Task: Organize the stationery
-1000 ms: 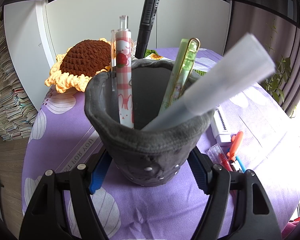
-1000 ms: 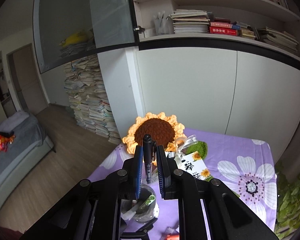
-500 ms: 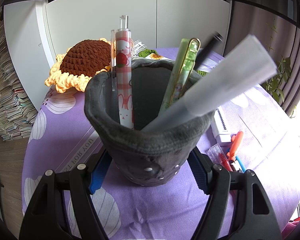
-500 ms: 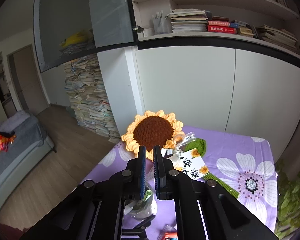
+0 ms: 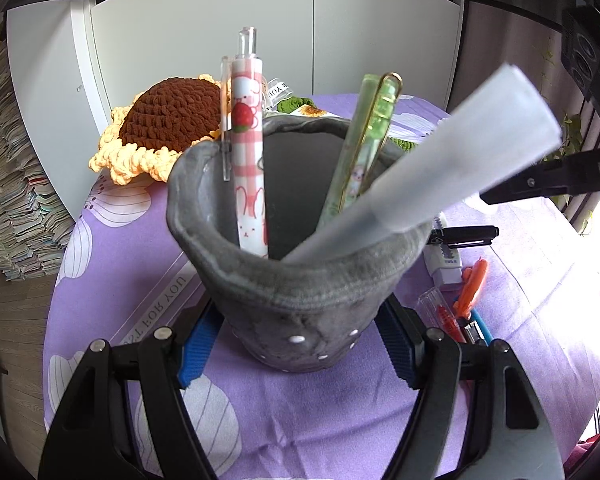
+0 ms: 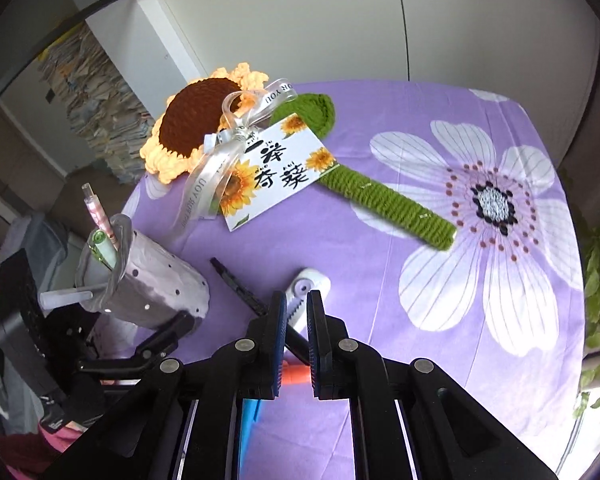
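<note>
Clamping the grey pen pot (image 5: 300,280) by its base, the left gripper (image 5: 300,354) has both blue pads pressed to the fabric walls; inside stand a pink checked pen (image 5: 249,152), a green pen (image 5: 366,144) and a frosted tube (image 5: 440,176), so that much looks sorted; the right gripper (image 6: 296,344) shows its jaws drawn narrow and empty, poised over the loose pieces; left on the purple cloth (image 6: 380,240) are a black marker (image 6: 240,284) lying flat beside the pot, a white correction tape (image 6: 310,280), an orange item (image 5: 474,280) and more pens (image 5: 444,316); farther back a crochet sunflower (image 6: 196,120) and its card (image 6: 276,172) lie untouched.
</note>
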